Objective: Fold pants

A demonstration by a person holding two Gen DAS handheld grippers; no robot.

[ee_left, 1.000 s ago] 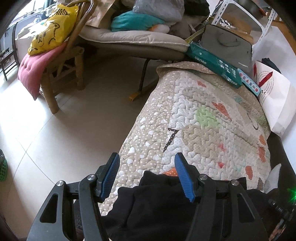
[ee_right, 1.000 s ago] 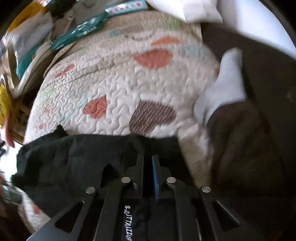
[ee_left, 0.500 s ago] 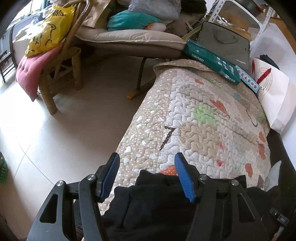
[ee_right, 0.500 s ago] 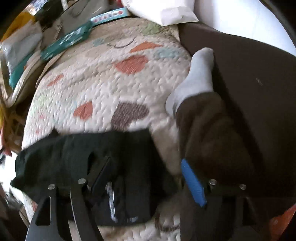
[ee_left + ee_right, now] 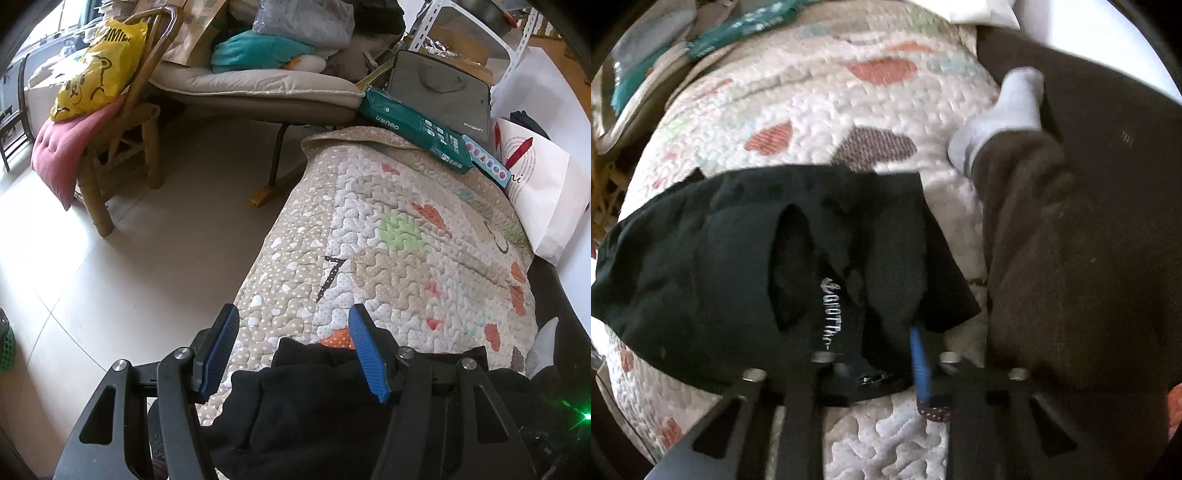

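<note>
Your left gripper [image 5: 292,314] has its blue-padded fingers [image 5: 369,360] standing apart, about half spread. A bunched edge of the black pants [image 5: 314,406] lies low between them, and the left pad is clear of the cloth, so nothing is gripped on that side. The fingers point down over the near end of the quilt [image 5: 388,258], a padded cover with hearts and coloured patches that spreads over the bed. The pale tiled floor [image 5: 147,277] drops away on the left.

Your right gripper [image 5: 871,332] has just been closing, and its fingers are now pinched together on a fold of the pants' black fabric. Only one blue pad [image 5: 918,354] shows beside the cloth, because the other finger is buried under it. White lettering [image 5: 829,314] on the fabric sits just left of the grip. In the right wrist view the pants lie in a crumpled heap across the near part of the quilt, stretching away to the left.

Just to the right of the pants is a person's leg [image 5: 1071,258] in brown trousers, with a white sock [image 5: 1004,110] resting on the quilt
</note>
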